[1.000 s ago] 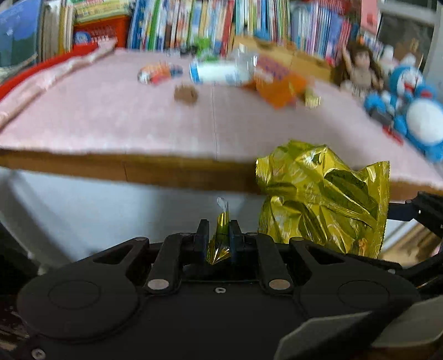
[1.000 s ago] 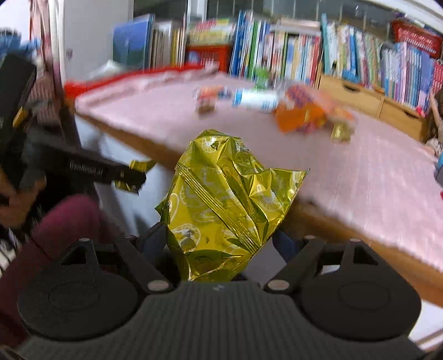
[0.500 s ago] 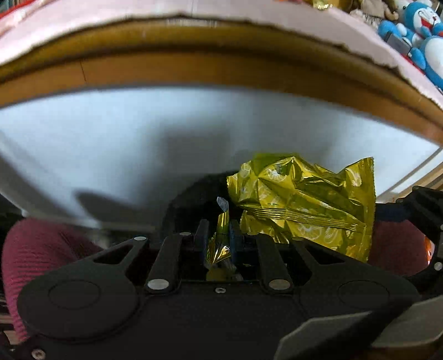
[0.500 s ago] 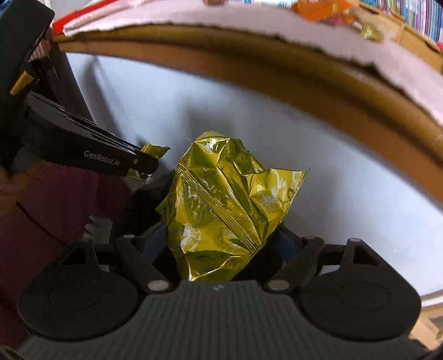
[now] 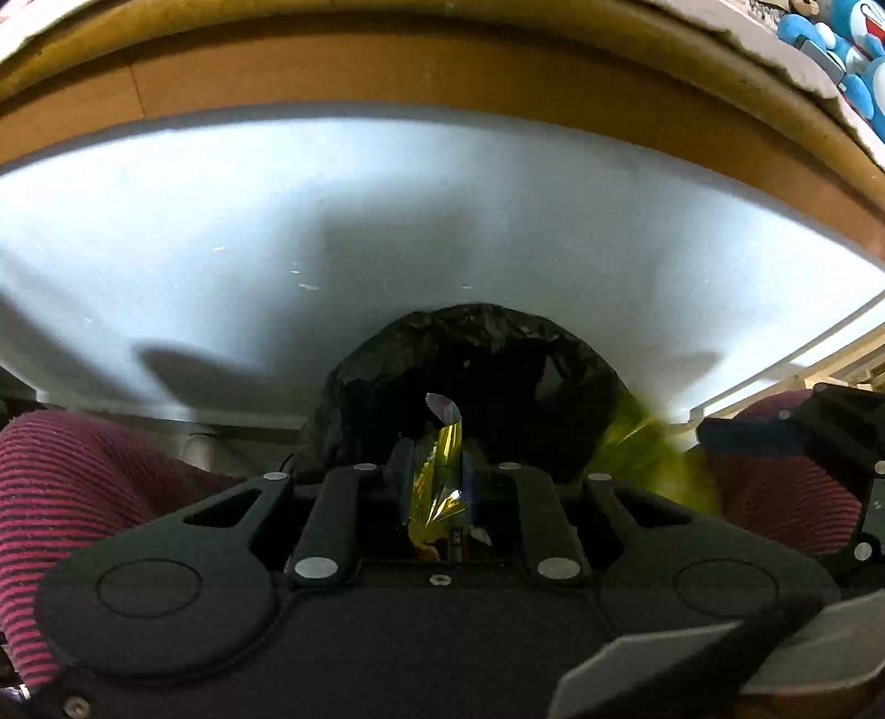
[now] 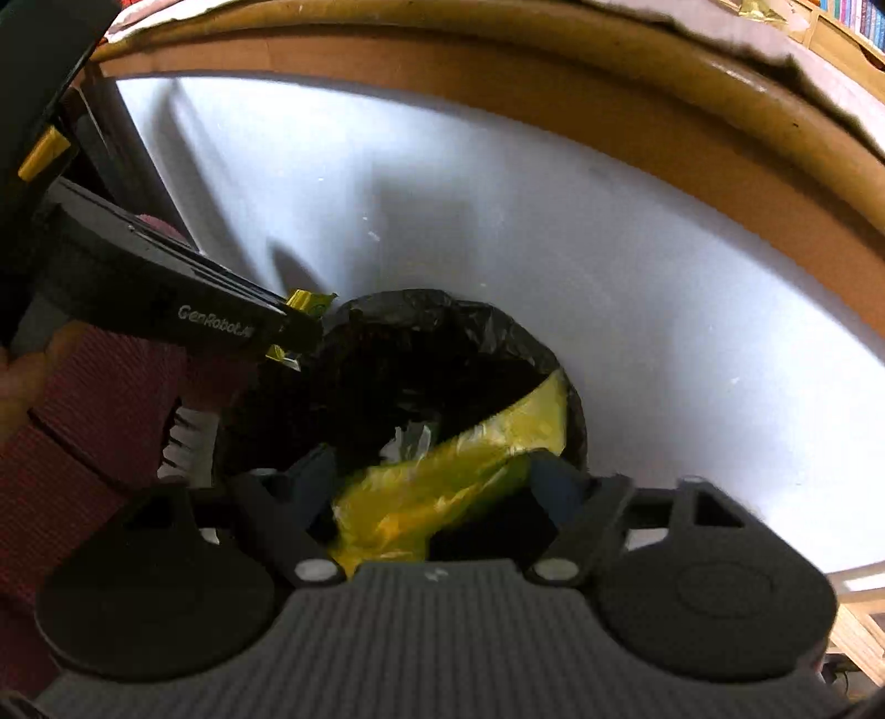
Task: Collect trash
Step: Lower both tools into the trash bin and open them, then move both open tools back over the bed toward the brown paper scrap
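A bin with a black liner (image 5: 481, 354) (image 6: 442, 315) stands below me against a white panel. My left gripper (image 5: 437, 470) is shut on a small gold foil scrap (image 5: 440, 470) and hovers at the bin's near-left rim; in the right wrist view the left gripper (image 6: 298, 332) shows with the scrap (image 6: 312, 301) sticking out of it. My right gripper (image 6: 434, 475) is over the bin mouth with its fingers spread wide. The gold snack bag (image 6: 442, 486) (image 5: 647, 448) is motion-blurred, tilted and low between them, slipping into the liner.
The wooden table edge (image 5: 442, 72) (image 6: 553, 88) overhangs the bin, with the white panel (image 5: 387, 221) beneath it. A person's legs in striped maroon trousers (image 5: 83, 486) (image 6: 83, 431) flank the bin. Blue plush toys (image 5: 846, 33) sit on the table's right.
Both grippers dropped from table height to just over the bin. The gold bag, upright in the right gripper before, now tips and slides down into the liner.
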### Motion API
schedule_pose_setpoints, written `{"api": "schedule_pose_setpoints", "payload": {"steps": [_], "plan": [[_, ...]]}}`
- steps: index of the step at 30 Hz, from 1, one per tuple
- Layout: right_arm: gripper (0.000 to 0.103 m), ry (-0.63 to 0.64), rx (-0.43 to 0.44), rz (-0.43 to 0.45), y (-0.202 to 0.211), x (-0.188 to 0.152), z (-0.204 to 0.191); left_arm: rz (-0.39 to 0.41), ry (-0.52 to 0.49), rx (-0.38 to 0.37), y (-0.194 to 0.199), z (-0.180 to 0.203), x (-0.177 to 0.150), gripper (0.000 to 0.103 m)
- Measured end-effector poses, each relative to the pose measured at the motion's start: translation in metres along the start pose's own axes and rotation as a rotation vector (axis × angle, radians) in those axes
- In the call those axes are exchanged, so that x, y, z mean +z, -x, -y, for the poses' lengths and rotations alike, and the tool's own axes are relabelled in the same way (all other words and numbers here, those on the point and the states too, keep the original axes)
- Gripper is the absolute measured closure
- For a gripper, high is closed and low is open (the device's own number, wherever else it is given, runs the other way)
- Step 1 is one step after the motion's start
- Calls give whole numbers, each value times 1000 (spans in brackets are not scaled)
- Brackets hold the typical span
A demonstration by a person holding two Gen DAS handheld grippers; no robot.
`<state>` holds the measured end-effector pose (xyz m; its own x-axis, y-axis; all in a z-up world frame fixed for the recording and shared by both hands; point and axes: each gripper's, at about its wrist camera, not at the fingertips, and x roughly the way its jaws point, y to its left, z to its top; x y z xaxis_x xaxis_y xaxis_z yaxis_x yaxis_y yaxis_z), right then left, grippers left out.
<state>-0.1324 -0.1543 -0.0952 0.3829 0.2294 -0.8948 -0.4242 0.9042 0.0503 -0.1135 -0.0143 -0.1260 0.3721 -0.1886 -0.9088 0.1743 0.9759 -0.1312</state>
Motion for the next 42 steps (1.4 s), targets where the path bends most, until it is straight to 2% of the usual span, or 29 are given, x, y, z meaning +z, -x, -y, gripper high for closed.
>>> {"api": "schedule_pose_setpoints", "payload": {"steps": [6, 11, 13, 19, 28, 31, 36, 42], "plan": [[21, -7, 3, 7, 0, 0, 1, -1, -3, 1, -2, 0, 0, 85], [21, -12, 5, 20, 3, 0, 1, 6, -11, 15, -2, 2, -2, 78], [21, -16, 6, 24, 5, -1, 3, 7, -13, 15, 0, 4, -2, 68], [21, -26, 2, 45, 12, -1, 5, 22, -28, 24, 6, 7, 0, 58], [21, -36, 4, 93, 26, 1, 8, 38, -32, 35, 15, 7, 2, 51], [21, -38, 15, 132, 38, 5, 10, 73, -38, 28, 28, 8, 5, 50], [20, -39, 36, 241, 70, 14, 17, 178, -85, 29, 67, 12, 11, 45], [19, -32, 36, 386, 110, 30, 25, 325, -94, -38, 121, 10, 22, 36]]}}
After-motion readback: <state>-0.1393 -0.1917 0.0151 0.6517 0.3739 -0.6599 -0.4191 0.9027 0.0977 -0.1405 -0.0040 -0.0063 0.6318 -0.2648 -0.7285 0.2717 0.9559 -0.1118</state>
